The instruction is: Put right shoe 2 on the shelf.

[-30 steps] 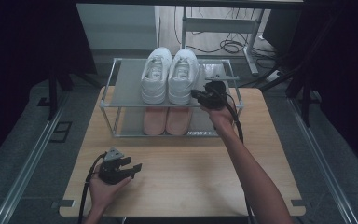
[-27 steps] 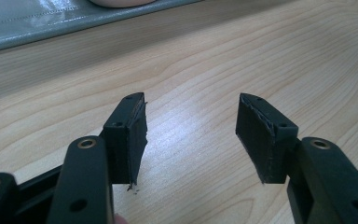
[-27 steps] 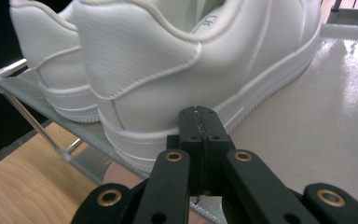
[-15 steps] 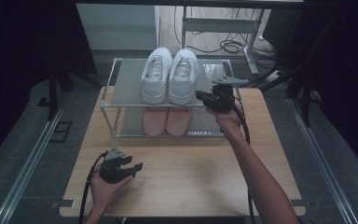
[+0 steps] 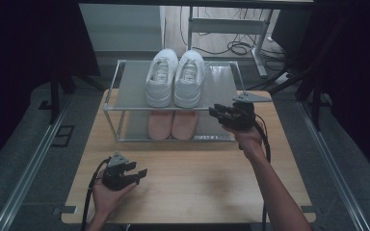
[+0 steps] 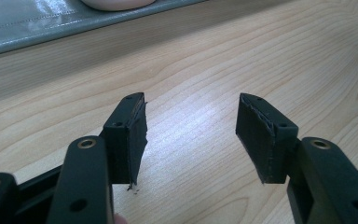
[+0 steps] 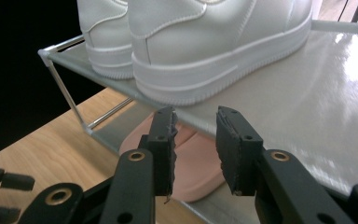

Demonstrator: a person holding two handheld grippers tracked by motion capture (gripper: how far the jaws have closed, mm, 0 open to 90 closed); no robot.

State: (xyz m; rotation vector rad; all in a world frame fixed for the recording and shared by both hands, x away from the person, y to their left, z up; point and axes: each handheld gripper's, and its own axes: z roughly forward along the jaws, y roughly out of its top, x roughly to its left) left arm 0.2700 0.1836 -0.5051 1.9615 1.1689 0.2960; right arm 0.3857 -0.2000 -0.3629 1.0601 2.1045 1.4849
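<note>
Right gripper (image 5: 215, 112) (jaws apart) beside white sneakers (image 5: 175, 78).

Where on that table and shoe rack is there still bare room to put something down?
The top shelf is bare right of the white sneakers, and left of them too. The wooden table is open between the left gripper and the person's right forearm. It is crowded at the rack's front right corner, where the right gripper sits near the pink shoes.
</note>
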